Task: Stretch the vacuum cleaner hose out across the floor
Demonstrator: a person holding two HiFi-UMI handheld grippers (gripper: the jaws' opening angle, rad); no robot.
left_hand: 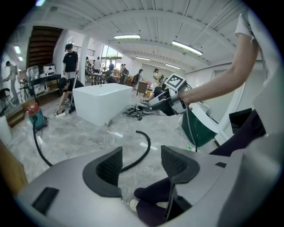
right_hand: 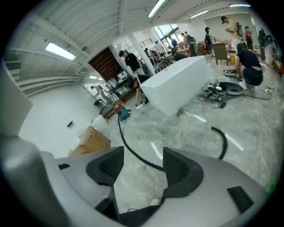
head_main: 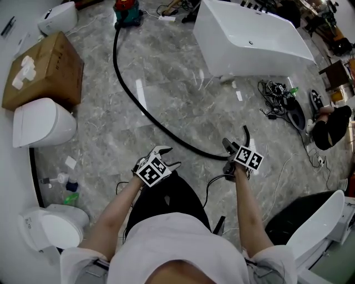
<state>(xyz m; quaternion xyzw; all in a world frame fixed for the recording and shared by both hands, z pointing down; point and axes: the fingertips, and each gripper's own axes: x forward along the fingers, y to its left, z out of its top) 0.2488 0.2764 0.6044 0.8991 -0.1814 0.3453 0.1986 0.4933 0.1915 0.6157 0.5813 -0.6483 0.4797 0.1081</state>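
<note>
Grey marbled floor (head_main: 100,133) is spreading through a bright, crowded room. Left of the white bathtub (head_main: 249,39), a red-and-green vacuum cleaner (head_main: 126,12) is standing. Its black hose (head_main: 161,126) is lying on the floor, running diagonally away from the cleaner and hooking upward below the bathtub. The left gripper (left_hand: 141,156) and right gripper (right_hand: 143,158) are hovering with jaws apart, gripping nothing.

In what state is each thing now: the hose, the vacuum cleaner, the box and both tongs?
Vacuum hose: lying curved on the floor, free end hooked, unheld.
Vacuum cleaner: upright, hose leading to it.
Cardboard box: closed.
Left tongs: open, empty.
Right tongs: open, empty.
</note>
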